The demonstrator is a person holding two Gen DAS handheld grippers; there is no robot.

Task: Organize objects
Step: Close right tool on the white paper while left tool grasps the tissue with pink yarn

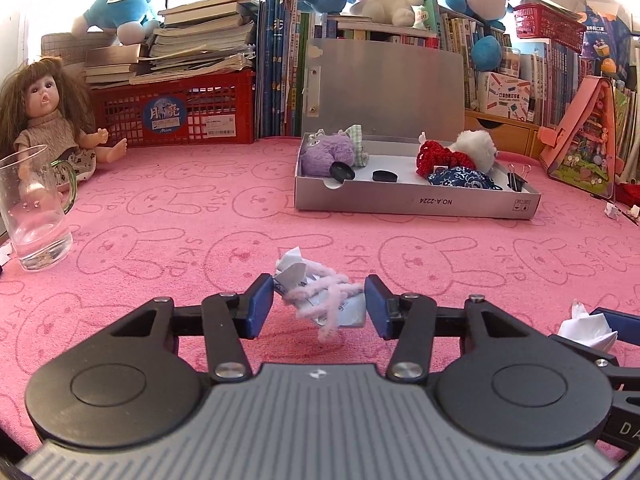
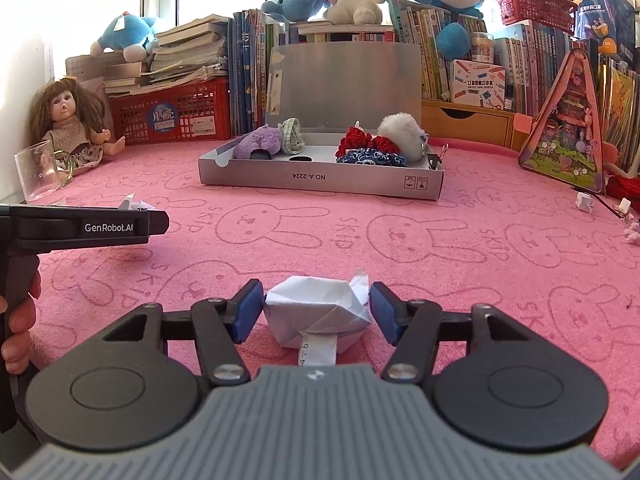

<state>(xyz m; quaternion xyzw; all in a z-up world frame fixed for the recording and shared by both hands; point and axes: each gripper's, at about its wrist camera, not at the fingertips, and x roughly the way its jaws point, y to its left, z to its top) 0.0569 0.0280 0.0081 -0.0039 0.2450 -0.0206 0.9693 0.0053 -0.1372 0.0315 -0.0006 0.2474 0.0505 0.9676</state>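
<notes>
My left gripper (image 1: pixel 319 304) is open around a crumpled paper wrapped in a pale pink pipe cleaner (image 1: pixel 320 298) on the pink cloth; its blue pads touch or nearly touch the sides. My right gripper (image 2: pixel 317 312) is open around a folded white paper boat (image 2: pixel 318 316), with a small gap at each pad. The open grey box (image 1: pixel 416 200) stands ahead in both views (image 2: pixel 320 180), holding a purple plush (image 1: pixel 326 152), red knit piece (image 1: pixel 436 158), white pompom (image 1: pixel 476 146), blue patterned cloth (image 1: pixel 464 180) and black discs (image 1: pixel 384 176).
A glass mug (image 1: pixel 34 216) and a doll (image 1: pixel 44 120) sit at the left. A red crate (image 1: pixel 176 112), books and plush toys line the back. A pink triangular toy (image 2: pixel 568 140) stands right. Small paper scraps (image 2: pixel 582 202) lie at the right edge. The left gripper's body (image 2: pixel 80 228) shows beside the right.
</notes>
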